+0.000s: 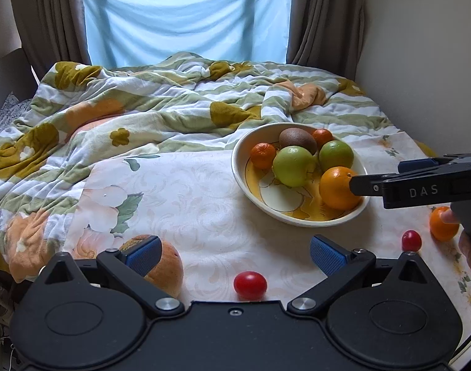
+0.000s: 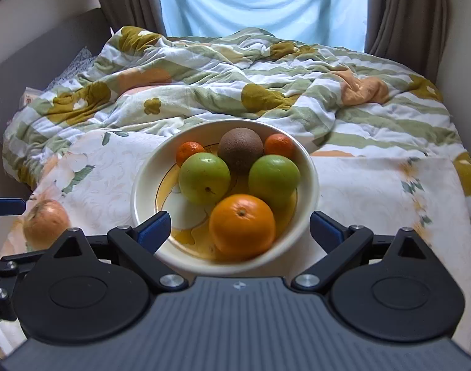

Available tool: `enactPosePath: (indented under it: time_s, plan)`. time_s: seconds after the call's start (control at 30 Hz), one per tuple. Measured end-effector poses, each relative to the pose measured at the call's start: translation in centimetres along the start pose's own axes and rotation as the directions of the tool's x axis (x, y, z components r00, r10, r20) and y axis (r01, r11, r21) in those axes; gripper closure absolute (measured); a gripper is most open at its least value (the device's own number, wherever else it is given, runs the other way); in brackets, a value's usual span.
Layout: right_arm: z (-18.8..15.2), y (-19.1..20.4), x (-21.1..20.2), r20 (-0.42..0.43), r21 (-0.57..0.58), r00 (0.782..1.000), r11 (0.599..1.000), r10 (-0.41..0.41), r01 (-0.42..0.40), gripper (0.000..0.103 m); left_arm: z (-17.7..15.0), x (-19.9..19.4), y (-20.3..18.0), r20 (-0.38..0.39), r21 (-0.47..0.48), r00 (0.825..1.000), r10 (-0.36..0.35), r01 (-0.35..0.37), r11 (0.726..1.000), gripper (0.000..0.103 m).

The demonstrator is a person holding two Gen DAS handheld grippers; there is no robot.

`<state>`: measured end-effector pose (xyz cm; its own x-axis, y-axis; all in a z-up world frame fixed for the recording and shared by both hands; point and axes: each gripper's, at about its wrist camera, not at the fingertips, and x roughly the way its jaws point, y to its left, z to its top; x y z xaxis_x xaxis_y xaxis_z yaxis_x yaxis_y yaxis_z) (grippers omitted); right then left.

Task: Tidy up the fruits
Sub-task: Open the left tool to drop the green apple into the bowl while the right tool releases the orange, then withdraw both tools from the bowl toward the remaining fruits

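Note:
A cream bowl (image 1: 238, 167) (image 2: 142, 191) holds a kiwi (image 2: 240, 150), two green apples (image 2: 204, 176), two small mandarins (image 2: 189, 151) and a big orange (image 2: 242, 226) (image 1: 336, 188). My right gripper (image 2: 240, 227) is open, its fingers either side of the big orange just over the bowl's near rim; it shows in the left wrist view (image 1: 362, 185). My left gripper (image 1: 235, 252) is open and empty above the cloth. A red cherry tomato (image 1: 250, 284) lies just before it, a peach-coloured fruit (image 1: 166, 267) (image 2: 45, 222) behind its left finger.
A second cherry tomato (image 1: 411, 240) and a mandarin (image 1: 442, 224) lie on the floral cloth (image 1: 189, 204) at right, by the person's hand. A rumpled striped duvet (image 1: 142, 108) covers the bed behind. Curtains and a wall stand at the back and right.

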<state>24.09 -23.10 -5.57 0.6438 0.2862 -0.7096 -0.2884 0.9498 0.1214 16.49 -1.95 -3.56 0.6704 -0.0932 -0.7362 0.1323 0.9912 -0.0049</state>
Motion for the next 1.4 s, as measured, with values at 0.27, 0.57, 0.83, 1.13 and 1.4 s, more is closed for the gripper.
enactPosePath:
  time_s: [0.27,0.57,0.83,1.13,1.4]
  plan:
    - [-1.0,-0.1,-4.8,0.026,-0.002,1.0,1.0,-0.015,0.015,0.0,-0.7,-2.8,-1.5,0.041,0.01,0.999,0.0,-0.001,1.0,0.0]
    - [-2.9,-0.2,-9.5,0.053,0.022,0.998,0.999,-0.032,0.031,0.0,-1.9,-5.9,-2.9,0.088,0.019,0.996,0.003,-0.004,1.0,0.0]
    - [-4.4,0.0,-13.2,0.065,0.025,0.997,0.999,-0.046,0.044,0.0,-3.0,-8.6,-3.2,0.116,0.001,0.993,0.018,-0.018,1.0,0.0]
    - [-6.2,-0.5,-14.5,0.039,0.002,0.995,0.996,-0.088,0.088,0.0,-4.6,-7.9,-1.1,0.081,-0.026,0.994,0.071,-0.069,0.997,0.0]
    - [-8.8,-1.8,-11.9,-0.018,0.025,0.991,0.99,-0.135,0.135,0.0,-5.8,-4.0,2.7,0.039,-0.085,0.989,0.146,-0.142,0.986,0.0]
